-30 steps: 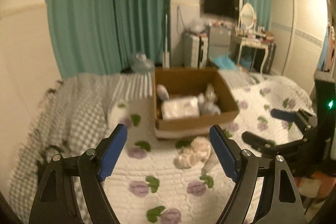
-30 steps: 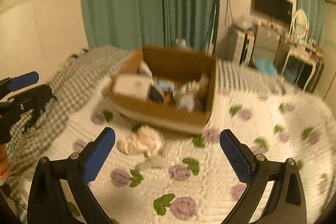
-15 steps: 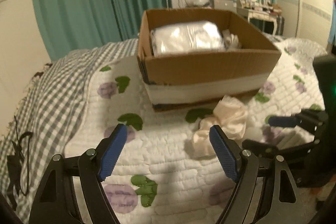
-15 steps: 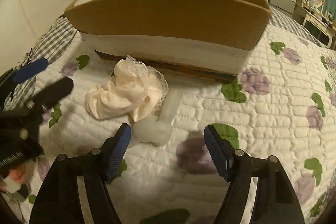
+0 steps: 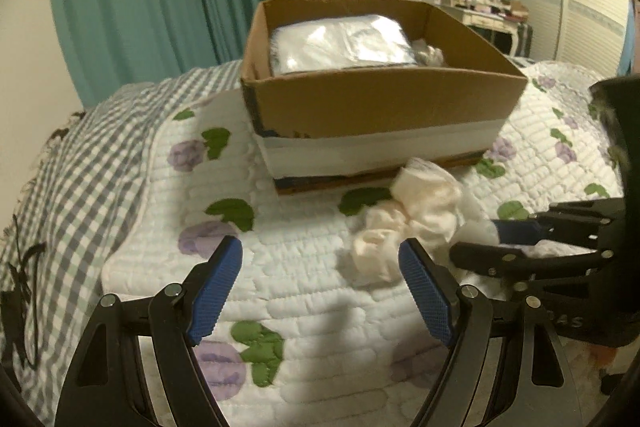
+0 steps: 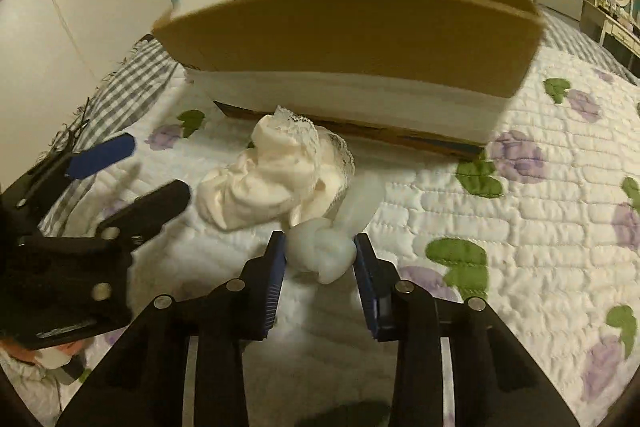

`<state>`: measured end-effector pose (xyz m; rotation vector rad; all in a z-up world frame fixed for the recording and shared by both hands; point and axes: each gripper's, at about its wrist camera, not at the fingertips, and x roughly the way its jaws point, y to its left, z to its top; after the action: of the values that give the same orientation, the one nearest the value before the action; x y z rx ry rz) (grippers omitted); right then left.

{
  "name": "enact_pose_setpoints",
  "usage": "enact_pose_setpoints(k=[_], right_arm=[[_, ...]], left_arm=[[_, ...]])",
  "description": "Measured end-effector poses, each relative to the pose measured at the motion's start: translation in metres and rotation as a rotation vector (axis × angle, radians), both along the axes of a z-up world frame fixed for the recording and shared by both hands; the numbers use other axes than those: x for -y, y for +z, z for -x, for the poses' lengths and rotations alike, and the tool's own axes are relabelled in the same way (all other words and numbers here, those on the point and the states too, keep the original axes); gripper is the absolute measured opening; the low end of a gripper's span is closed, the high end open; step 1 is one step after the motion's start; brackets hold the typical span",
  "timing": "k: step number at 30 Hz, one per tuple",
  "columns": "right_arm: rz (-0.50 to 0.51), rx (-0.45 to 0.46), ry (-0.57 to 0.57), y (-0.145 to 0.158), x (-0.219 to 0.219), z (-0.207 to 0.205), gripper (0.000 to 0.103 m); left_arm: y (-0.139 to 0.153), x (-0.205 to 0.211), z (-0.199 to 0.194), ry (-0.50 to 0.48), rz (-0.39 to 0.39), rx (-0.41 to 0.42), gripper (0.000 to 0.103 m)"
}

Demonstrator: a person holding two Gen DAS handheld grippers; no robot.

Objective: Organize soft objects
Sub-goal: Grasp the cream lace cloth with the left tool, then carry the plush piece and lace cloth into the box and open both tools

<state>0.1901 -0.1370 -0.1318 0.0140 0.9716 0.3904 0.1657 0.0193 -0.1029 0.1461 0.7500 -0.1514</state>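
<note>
- Bedroom with teal curtains; a quilt (image 5: pixel 304 291) printed with flowers covers the bed, and a checked blanket (image 5: pixel 92 163) lies along its left edge.
- Box (image 5: pixel 384 107): open cardboard, standing on the quilt toward the far side of the bed; a plastic-wrapped pack (image 5: pixel 340 43) and other soft items already lie inside.
- Cloth (image 6: pixel 280 175): cream, lace-edged, crumpled on the quilt just in front of the box's near wall.
- Knot (image 6: pixel 322 253): a small white knotted piece on the quilt, touching the cloth's near edge; a pale strip runs from it toward the box.
- Right gripper (image 6: pixel 320 263): jaws narrowed to about the knot's width, one pad on each side of it. Whether the pads press the knot yet cannot be told; it rests on the quilt.
- Left gripper (image 5: pixel 320 287): jaws wide apart, holding nothing, low over the quilt just left of the cloth.
- Step, as judged: grasping the knot for transfer to the box.
- Risk 1: a shallow pinch on so rounded and yielding a piece may let it slip out on lifting.
- Risk 2: the pads lie close to the quilt and may catch its surface along with the knot.
- Risk 3: if knot and cloth are tangled, lifting one may drag the other and snag it on the box wall.
</note>
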Motion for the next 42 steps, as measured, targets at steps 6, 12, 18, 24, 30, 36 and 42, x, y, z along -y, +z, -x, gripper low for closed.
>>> enact_pose_setpoints(k=[6,12,18,24,30,36,42], right_arm=[[0.042,0.055,-0.059,0.022,0.026,0.014,0.034],[0.044,0.072,-0.115,0.026,0.048,0.001,0.034],[0.031,0.061,-0.138,0.022,0.060,-0.010,0.034],[0.037,0.054,-0.145,0.018,0.062,-0.010,0.034],[0.038,0.070,-0.128,0.023,0.057,-0.003,0.034],[0.023,0.111,-0.143,0.043,0.058,0.013,0.034],[0.004,0.179,-0.140,0.078,0.055,0.031,0.034]], left_arm=[[-0.003,0.025,0.005,-0.048,-0.029,-0.042,0.082],[-0.015,0.049,-0.017,-0.072,0.019,-0.137,0.082],[-0.034,0.062,-0.049,0.007,0.032,-0.184,0.079],[-0.038,0.058,-0.053,0.033,0.049,-0.149,0.045],[-0.018,0.044,-0.040,0.034,0.077,-0.106,0.026],[0.012,0.034,-0.013,0.026,0.095,-0.037,0.026],[0.054,0.025,0.010,0.002,0.106,0.039,0.026]])
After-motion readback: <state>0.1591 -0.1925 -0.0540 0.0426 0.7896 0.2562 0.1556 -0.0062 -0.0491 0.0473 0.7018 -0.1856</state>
